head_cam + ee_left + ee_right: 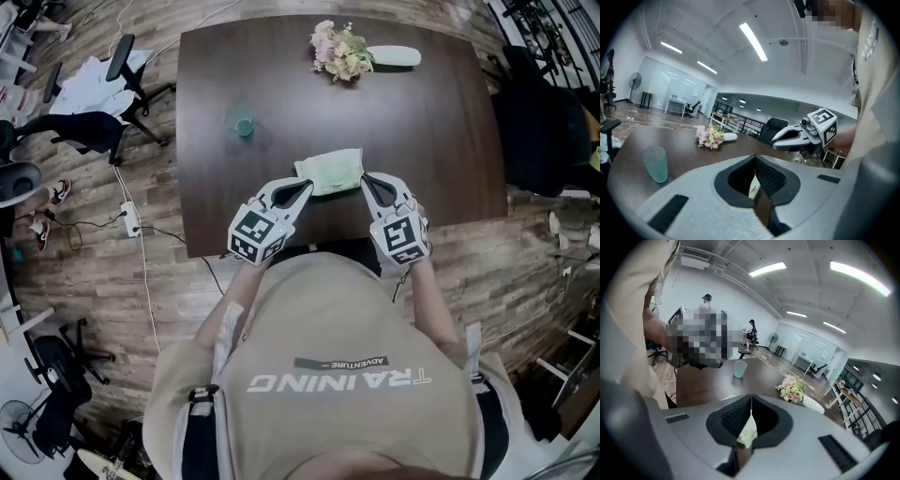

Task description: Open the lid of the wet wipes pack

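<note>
Green wet wipes pack point(330, 172) | lid indistinct | gripper views show slivers

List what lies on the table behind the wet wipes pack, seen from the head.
Beyond the wet wipes pack are a green cup, a flower bouquet and a white oblong object beside it. The bouquet covers that object's left end.

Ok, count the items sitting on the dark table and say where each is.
3: a green cup on the left side, a flower bouquet at the far edge, and the wet wipes pack near the front edge.
</note>
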The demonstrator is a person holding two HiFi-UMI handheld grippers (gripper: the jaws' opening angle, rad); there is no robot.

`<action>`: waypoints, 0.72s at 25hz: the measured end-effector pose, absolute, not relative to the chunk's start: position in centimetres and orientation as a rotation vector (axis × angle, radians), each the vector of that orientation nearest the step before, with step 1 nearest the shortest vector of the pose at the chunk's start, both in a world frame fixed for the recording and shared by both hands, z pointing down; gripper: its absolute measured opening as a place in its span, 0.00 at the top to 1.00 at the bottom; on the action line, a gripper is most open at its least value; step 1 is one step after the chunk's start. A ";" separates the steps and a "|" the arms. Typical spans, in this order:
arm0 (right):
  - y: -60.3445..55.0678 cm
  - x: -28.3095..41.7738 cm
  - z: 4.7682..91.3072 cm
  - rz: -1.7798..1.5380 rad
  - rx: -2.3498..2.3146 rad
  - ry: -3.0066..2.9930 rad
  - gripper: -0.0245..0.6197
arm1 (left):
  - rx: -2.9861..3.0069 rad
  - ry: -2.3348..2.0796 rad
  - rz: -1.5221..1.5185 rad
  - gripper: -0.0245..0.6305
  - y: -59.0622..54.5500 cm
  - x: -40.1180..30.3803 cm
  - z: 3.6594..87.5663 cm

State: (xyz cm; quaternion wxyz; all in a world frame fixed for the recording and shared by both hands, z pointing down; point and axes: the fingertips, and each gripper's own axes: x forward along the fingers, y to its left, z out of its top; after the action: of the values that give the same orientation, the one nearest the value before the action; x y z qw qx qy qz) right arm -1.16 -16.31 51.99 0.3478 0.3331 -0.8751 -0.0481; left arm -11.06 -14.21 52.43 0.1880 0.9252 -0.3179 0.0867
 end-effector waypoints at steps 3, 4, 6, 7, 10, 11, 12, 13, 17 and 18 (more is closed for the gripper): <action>-16.9 -1.9 51.9 -0.028 0.862 -2.342 0.94 | 2.597 -0.892 0.264 0.95 -15.0 -10.9 53.1; -17.2 -1.9 51.8 -0.001 0.864 -2.369 0.94 | 2.599 -0.897 0.269 0.95 -15.2 -10.7 53.1; -18.0 -1.8 51.9 0.009 0.854 -2.394 0.94 | 2.611 -0.918 0.286 0.95 -15.7 -10.4 52.7; -18.4 -1.7 52.0 0.013 0.842 -2.400 0.94 | 2.614 -0.935 0.297 0.95 -16.0 -10.4 52.5; -19.3 -1.3 52.2 0.041 0.789 -2.412 0.94 | 2.588 -0.989 0.300 0.95 -16.8 -10.2 52.1; -19.5 -1.1 52.4 0.042 0.769 -2.412 0.94 | 2.573 -1.004 0.291 0.95 -17.0 -10.1 52.0; -19.8 -0.9 52.6 0.042 0.752 -2.410 0.94 | 2.561 -1.020 0.288 0.95 -17.2 -10.1 51.9; -20.0 -0.9 52.9 0.046 0.739 -2.409 0.94 | 2.550 -1.035 0.295 0.95 -17.3 -10.2 52.0; -20.3 -1.6 53.6 0.140 0.721 -2.477 0.94 | 2.506 -1.043 0.366 0.95 -17.6 -10.3 54.3; -20.3 -1.9 53.9 0.153 0.712 -2.486 0.94 | 2.498 -1.037 0.388 0.95 -17.6 -10.3 55.2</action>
State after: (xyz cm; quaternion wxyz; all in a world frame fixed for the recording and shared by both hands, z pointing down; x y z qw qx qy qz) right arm -1.90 -20.27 53.87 0.2723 0.2643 -0.9234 0.0567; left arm -10.31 -17.56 55.18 0.2033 0.8951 -0.3717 0.1391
